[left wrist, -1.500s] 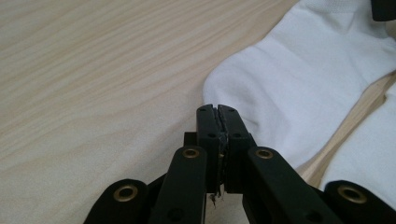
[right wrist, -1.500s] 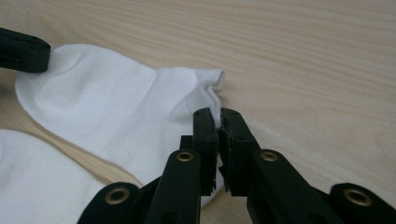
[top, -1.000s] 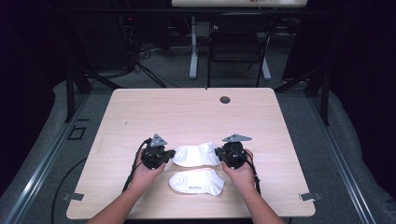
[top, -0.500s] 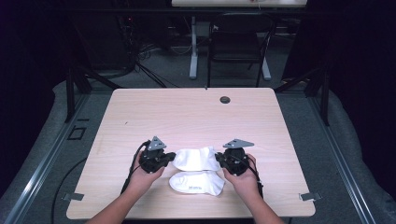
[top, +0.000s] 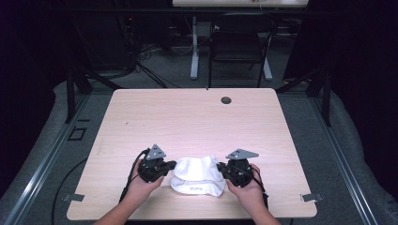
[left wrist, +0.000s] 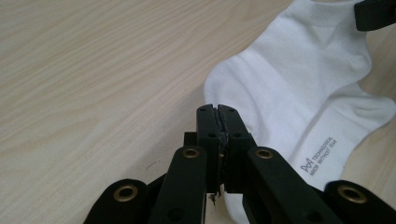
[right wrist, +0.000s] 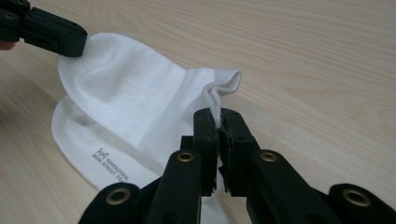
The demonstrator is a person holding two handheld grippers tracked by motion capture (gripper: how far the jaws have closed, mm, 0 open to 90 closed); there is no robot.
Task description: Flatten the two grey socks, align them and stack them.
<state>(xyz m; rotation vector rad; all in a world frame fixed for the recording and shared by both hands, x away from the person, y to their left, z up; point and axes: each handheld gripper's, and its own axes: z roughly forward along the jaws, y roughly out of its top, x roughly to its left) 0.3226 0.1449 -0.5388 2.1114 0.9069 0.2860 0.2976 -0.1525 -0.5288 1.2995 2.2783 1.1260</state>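
Two white ankle socks lie near the table's front edge. The upper sock (top: 196,167) (left wrist: 289,74) (right wrist: 130,84) is stretched between my grippers and partly covers the lower sock (top: 197,189) (left wrist: 336,140) (right wrist: 74,140), which bears small printed lettering. My left gripper (top: 170,166) (left wrist: 218,110) is shut on the upper sock's toe end. My right gripper (top: 219,168) (right wrist: 218,113) is shut on its cuff, which bunches up above the jaws. Each gripper view also shows the other gripper's tip at the sock's far end.
The light wooden table (top: 187,117) has a small dark round grommet (top: 226,100) near its far edge. Beyond the table stand a chair (top: 239,42) and table legs on the dark floor.
Both grippers have drawn the upper sock toward the table's front edge, so it now overlaps the lower sock. The lower sock has stayed in place.
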